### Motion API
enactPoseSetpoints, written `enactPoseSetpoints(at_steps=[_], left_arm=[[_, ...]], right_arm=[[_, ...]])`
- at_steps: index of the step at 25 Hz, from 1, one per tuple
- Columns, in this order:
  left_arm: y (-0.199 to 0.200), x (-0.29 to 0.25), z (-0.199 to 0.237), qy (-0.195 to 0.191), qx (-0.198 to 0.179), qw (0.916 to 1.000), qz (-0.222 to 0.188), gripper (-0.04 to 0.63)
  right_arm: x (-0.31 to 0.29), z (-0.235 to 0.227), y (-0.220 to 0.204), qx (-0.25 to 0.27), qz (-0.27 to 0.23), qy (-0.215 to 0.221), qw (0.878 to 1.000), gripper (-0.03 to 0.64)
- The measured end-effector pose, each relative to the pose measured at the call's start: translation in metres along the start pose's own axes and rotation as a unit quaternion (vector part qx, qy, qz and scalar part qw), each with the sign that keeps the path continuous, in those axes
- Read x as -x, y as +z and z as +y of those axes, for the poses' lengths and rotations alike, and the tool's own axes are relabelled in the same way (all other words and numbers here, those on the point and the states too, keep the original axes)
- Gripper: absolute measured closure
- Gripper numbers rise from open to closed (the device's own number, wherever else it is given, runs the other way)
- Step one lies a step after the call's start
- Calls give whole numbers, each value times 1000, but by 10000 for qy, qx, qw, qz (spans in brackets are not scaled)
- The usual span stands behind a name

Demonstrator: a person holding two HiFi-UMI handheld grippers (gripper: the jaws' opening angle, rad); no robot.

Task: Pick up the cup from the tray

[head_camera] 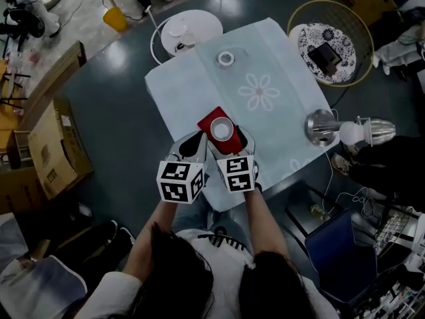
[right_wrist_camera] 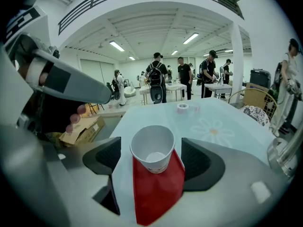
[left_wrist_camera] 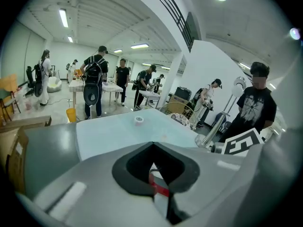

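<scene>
A white paper cup (head_camera: 222,129) stands upright on a small red tray (head_camera: 234,143) near the front of the pale blue table (head_camera: 192,92). My right gripper (head_camera: 229,138) is open, and the cup (right_wrist_camera: 152,148) sits between its dark pads (right_wrist_camera: 200,161) with a narrow gap on each side. Under the cup lies the tray (right_wrist_camera: 158,193). My left gripper (head_camera: 197,140) hovers just left of the tray with its jaws shut. In the left gripper view its (left_wrist_camera: 152,145) tips meet, and only a sliver of red (left_wrist_camera: 160,189) shows through the slit below.
A roll of tape (head_camera: 226,59) lies at the far side of the cloth, beyond a flower print (head_camera: 259,92). A silver fan (head_camera: 348,131) lies off the right edge. Cardboard boxes (head_camera: 53,148) sit on the floor at left. A person (left_wrist_camera: 255,105) stands at right.
</scene>
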State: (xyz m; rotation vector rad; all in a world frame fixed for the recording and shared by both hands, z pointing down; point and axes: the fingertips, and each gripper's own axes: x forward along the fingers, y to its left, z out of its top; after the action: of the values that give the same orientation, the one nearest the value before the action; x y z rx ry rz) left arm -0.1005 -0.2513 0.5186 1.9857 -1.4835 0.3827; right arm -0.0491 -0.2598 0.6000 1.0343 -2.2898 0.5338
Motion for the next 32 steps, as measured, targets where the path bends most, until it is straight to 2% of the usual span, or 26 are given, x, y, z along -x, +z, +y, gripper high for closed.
enactPoseSetpoints(at_steps=[9,11,18,24,27,32], left_arm=[[-1,-13,18,-154,61,9996,235,594],[4,-13,22,-182,22,9995,244,594],[14,-16,21,-419,-106,9986,311,594],[12,-26,5,-740,-156,9960,484,594],[11,-32,-10,-923,-275,9939,546,594],[3,-40,-40,-1275,-537,9876,736,594]], right_arm=[[-25,-7,-2,-312,197,-189,9991,221],[-23,-7,1,-391,182,-224,9988,242],[-11,-5,18,-343,29,-307,9989,252],[14,-37,24,-699,-117,-789,9944,255],[30,-60,21,-925,-226,-1084,9895,258],[52,-90,5,-1025,-199,-1526,9827,259]])
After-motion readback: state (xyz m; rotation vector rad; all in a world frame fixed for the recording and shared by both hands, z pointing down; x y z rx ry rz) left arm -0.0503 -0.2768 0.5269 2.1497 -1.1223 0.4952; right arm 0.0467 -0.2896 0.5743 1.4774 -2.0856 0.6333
